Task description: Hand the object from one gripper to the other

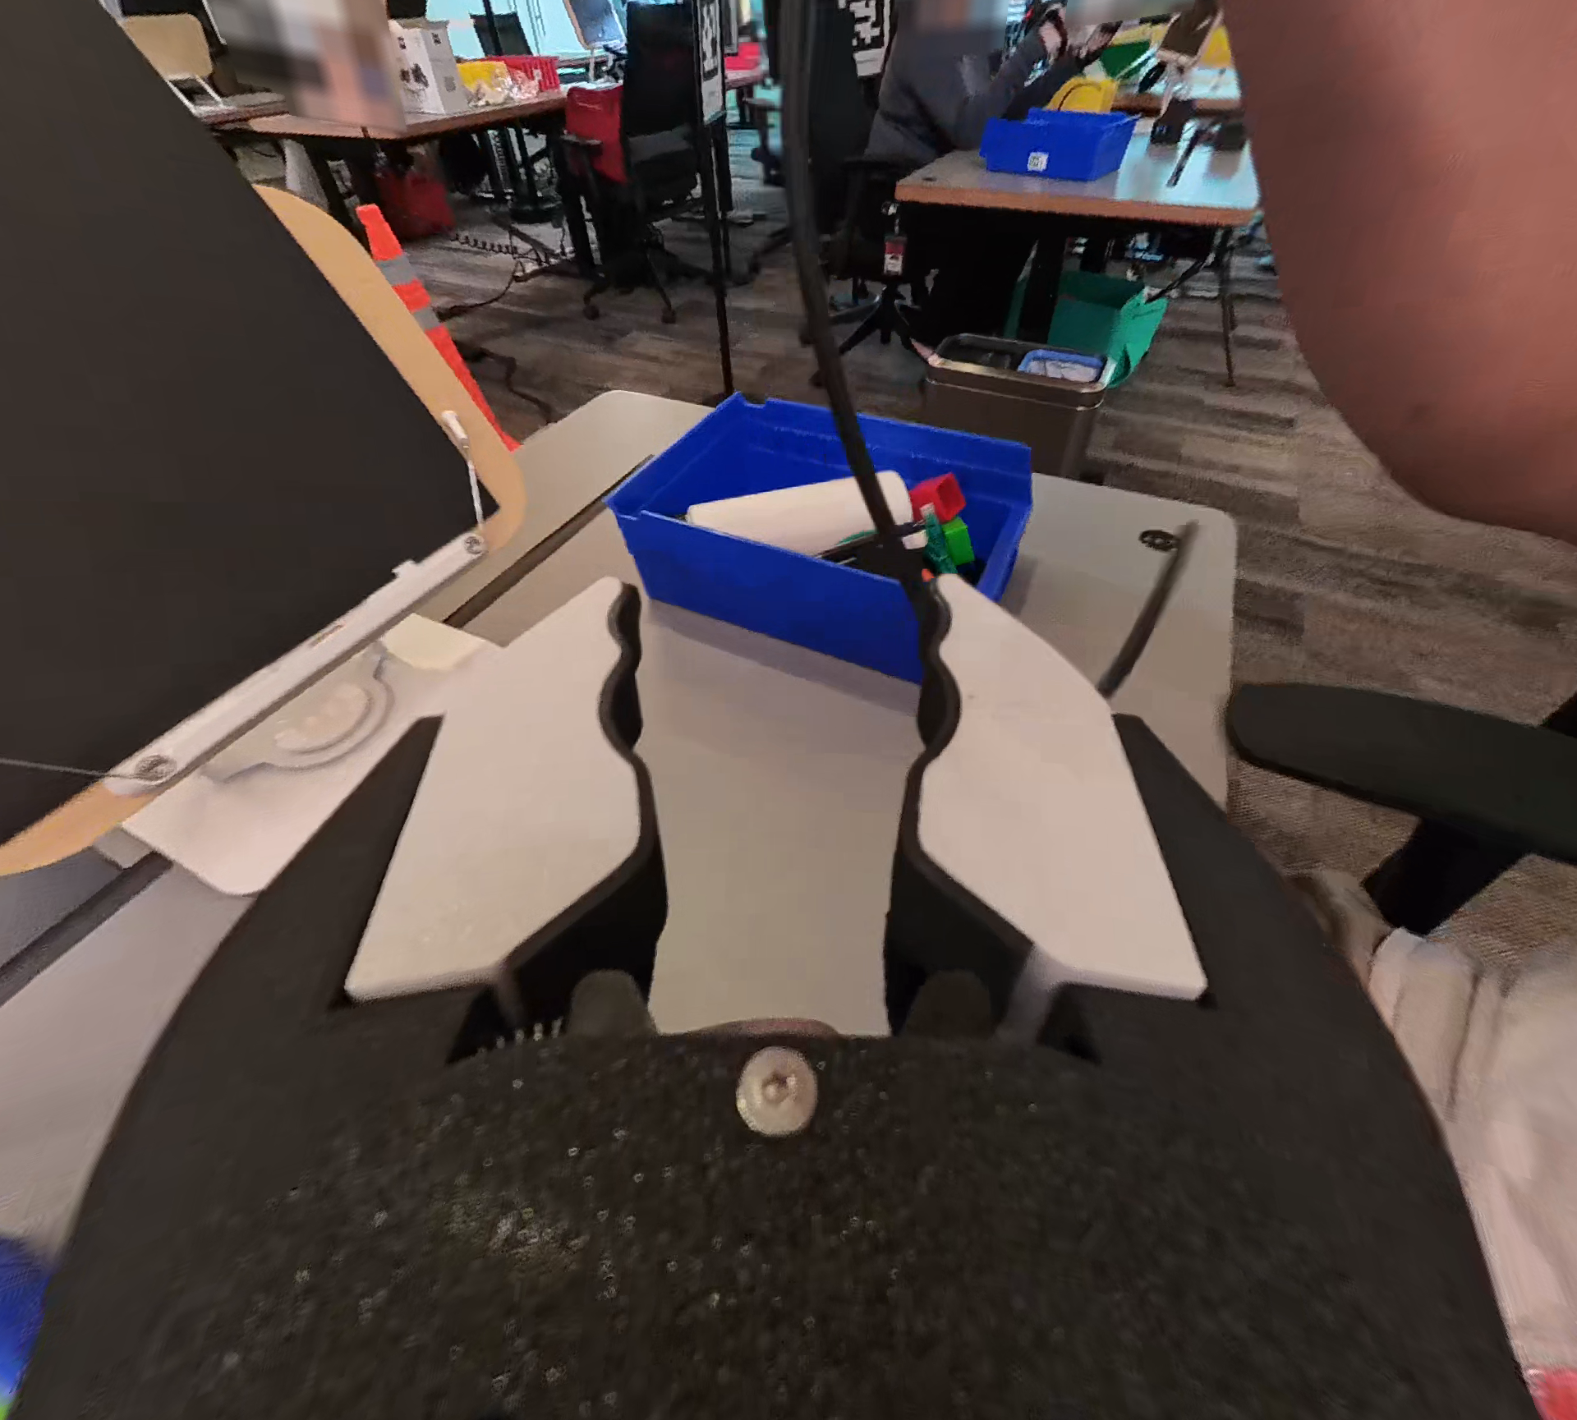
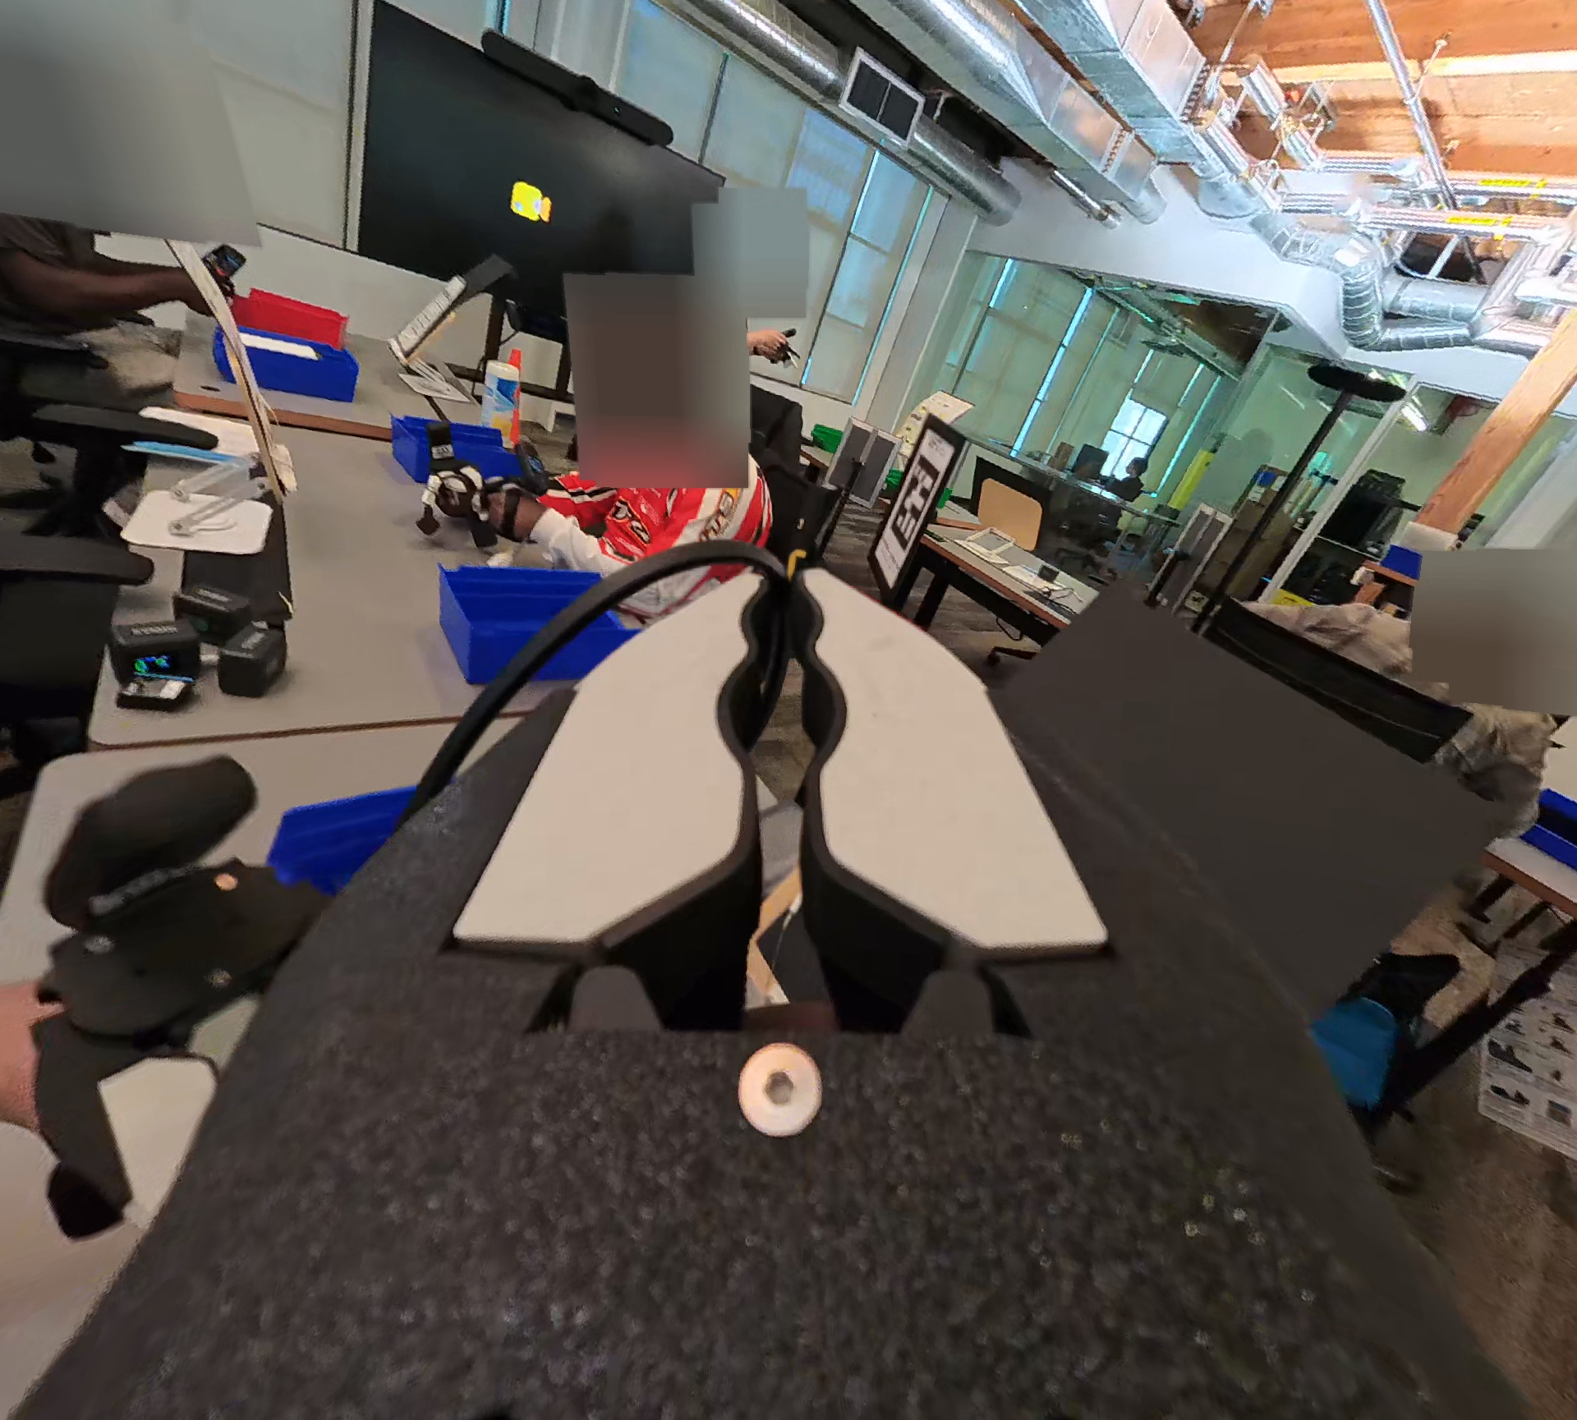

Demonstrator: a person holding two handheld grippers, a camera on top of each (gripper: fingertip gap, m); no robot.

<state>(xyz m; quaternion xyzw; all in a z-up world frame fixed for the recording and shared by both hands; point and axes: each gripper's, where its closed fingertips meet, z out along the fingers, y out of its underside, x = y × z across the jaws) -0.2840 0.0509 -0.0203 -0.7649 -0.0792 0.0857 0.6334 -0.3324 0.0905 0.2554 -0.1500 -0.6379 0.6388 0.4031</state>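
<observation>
A black cable hangs from above, in front of the blue bin. Its lower part runs past the tip of my left gripper's right finger. My left gripper is open and empty, low over the grey table; whether the finger touches the cable I cannot tell. My right gripper is raised and shut on the black cable, which arcs left and down from its fingertips. The left gripper's black body shows at the lower left of the right wrist view.
The bin holds a white roll, a red block and a green block. A dark board on a stand rises close on the left. A chair armrest is right of the table. A forearm fills the upper right. The tips of one gripper are about 30 centimetres away from the tips of the other.
</observation>
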